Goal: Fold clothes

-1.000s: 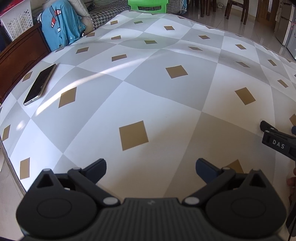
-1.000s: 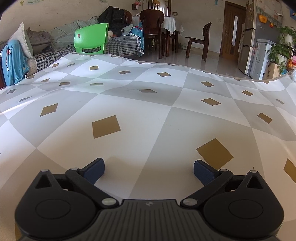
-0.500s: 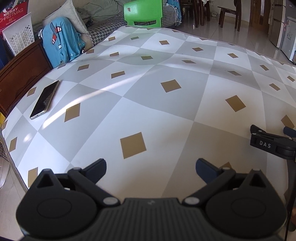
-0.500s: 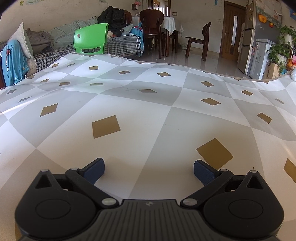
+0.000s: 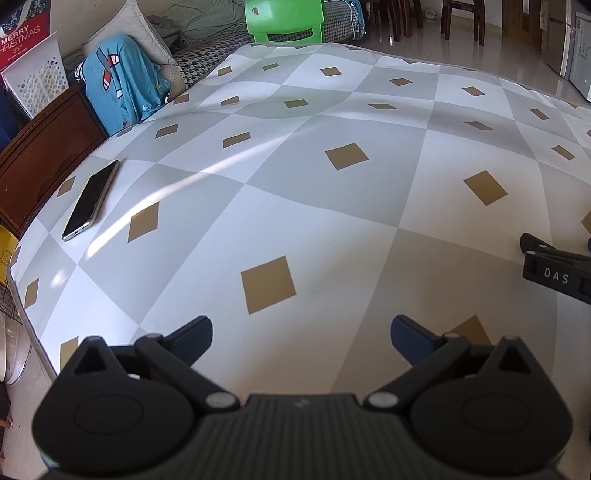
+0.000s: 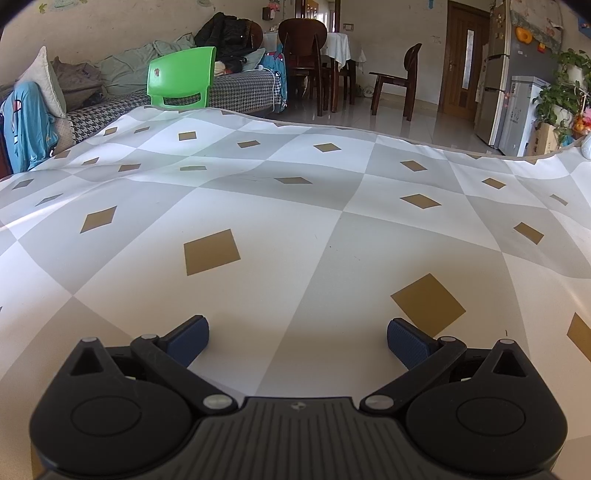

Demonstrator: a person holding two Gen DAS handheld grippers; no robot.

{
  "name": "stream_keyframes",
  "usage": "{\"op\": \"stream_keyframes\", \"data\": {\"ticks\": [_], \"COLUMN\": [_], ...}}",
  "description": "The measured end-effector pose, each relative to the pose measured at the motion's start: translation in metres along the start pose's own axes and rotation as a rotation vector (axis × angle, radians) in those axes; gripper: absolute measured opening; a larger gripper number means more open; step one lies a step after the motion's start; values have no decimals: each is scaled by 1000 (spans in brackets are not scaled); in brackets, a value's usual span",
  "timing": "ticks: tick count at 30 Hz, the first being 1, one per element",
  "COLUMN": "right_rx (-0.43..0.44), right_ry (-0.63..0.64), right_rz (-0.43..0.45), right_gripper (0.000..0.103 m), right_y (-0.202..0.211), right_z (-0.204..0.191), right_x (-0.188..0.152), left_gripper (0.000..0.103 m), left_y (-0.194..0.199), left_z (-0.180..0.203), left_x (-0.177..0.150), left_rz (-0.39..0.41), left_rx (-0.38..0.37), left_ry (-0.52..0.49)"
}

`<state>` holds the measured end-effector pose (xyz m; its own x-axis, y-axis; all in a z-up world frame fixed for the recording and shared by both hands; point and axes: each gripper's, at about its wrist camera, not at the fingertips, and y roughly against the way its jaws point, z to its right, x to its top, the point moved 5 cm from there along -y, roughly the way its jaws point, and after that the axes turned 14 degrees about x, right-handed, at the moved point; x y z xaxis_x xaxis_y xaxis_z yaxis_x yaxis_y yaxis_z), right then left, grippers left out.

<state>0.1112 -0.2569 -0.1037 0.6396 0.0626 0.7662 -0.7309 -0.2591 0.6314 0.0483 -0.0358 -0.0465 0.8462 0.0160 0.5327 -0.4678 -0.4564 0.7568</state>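
Left hand-held gripper (image 5: 301, 334) and right hand-held gripper (image 6: 297, 338) spread wide, empty; right marked "DAS"; red sign (image 5: 18, 35) "MERRY CHRISTMAS", partly cut.

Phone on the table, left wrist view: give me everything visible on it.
The phone is a slim slab with a dark, unlit screen facing up and a pale metallic edge. It lies flat on the checkered tablecloth near the table's far-left edge, long axis angled diagonally. Nothing else touches it; both grippers are well away.

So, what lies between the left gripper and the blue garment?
In the left wrist view, only patterned tablecloth; the phone lies left of the line from left gripper to blue garment.
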Motion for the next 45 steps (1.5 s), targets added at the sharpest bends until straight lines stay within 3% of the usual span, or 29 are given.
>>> {"op": "stream_keyframes", "data": {"ticks": [17,28,45], "right_rx": [32,-58,-58], "right_ry": [38,-33,-32], "right_rz": [-5,9,8], "right_gripper": [103,103,103], "right_y": [12,25,25], "right_z": [16,40,39], "right_x": [-6,-12,-12], "left_gripper": [103,103,103], "left_y": [2,10,37], "left_z": [14,1,6], "left_x": [5,6,8], "left_rz": [-12,21,84], "left_rx": [-54,-41,-47], "left_ry": [22,36,22]}}
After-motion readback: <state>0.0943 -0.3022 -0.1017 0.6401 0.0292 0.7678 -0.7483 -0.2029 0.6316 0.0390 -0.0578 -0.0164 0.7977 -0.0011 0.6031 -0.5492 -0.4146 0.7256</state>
